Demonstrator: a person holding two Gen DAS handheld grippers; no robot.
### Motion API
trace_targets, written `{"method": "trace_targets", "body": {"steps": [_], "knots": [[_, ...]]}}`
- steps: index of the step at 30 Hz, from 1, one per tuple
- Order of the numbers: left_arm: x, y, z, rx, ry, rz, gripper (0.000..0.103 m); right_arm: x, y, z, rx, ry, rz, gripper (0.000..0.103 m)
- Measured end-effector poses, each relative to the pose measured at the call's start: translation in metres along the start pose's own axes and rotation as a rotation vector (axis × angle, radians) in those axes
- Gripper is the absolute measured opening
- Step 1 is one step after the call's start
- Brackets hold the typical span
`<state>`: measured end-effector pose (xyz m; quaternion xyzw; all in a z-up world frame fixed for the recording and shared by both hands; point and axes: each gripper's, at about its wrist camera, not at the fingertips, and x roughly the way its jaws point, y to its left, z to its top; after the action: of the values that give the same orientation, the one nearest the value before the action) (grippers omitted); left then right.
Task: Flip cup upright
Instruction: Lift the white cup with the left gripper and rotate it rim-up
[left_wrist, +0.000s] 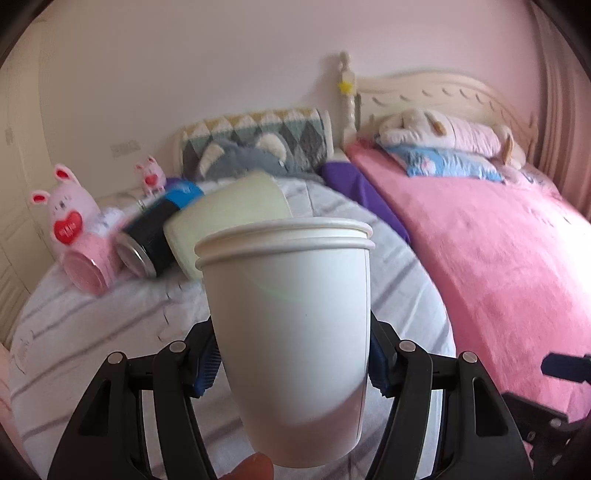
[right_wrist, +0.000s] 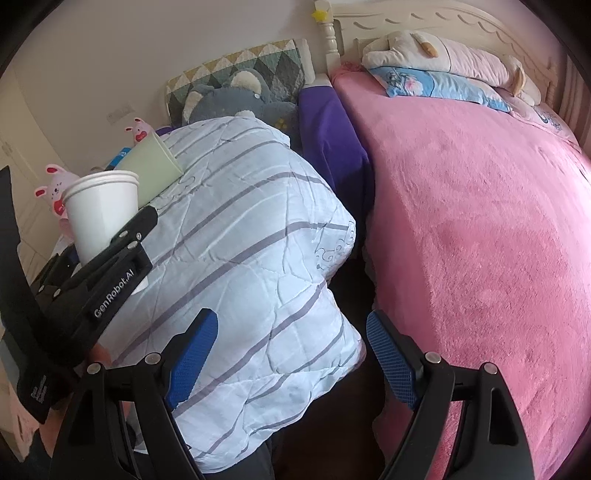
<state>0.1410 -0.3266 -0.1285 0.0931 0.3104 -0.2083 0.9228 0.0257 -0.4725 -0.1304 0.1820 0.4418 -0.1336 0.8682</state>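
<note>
My left gripper (left_wrist: 291, 354) is shut on a white paper cup (left_wrist: 291, 325), gripping its lower body between the blue pads. The cup stands rim-up and looks like two nested cups. It is held above the white striped quilt (left_wrist: 92, 332). In the right wrist view the same cup (right_wrist: 99, 210) shows at the left, upright in the left gripper (right_wrist: 110, 243). My right gripper (right_wrist: 291, 354) is open and empty, low over the near edge of the quilt (right_wrist: 240, 258).
A pale green cup (left_wrist: 229, 218), a black and blue can (left_wrist: 155, 229) and a pink can (left_wrist: 88, 269) lie on their sides on the quilt behind the held cup. Pink bunny toys (left_wrist: 66, 210) stand there. A pink bed (right_wrist: 480, 240) fills the right.
</note>
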Motion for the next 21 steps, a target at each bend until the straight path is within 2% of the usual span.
{"method": "trace_targets", "body": {"steps": [2,10,17,21], "knots": [[0.001,0.0,-0.005,-0.004,0.024,0.001,0.065,0.0,0.0,-0.001,-0.002,0.001,0.001,0.084],[-0.007,0.001,-0.007,-0.001,-0.008,0.001,0.065,-0.004,-0.002,-0.005,0.003,0.0,-0.003,0.084],[-0.013,-0.005,-0.019,0.013,0.026,0.004,0.064,-0.009,-0.003,-0.008,0.01,-0.005,-0.008,0.084],[-0.013,-0.008,-0.029,0.013,0.071,-0.003,0.062,-0.011,-0.002,-0.01,0.01,-0.008,-0.007,0.084]]}}
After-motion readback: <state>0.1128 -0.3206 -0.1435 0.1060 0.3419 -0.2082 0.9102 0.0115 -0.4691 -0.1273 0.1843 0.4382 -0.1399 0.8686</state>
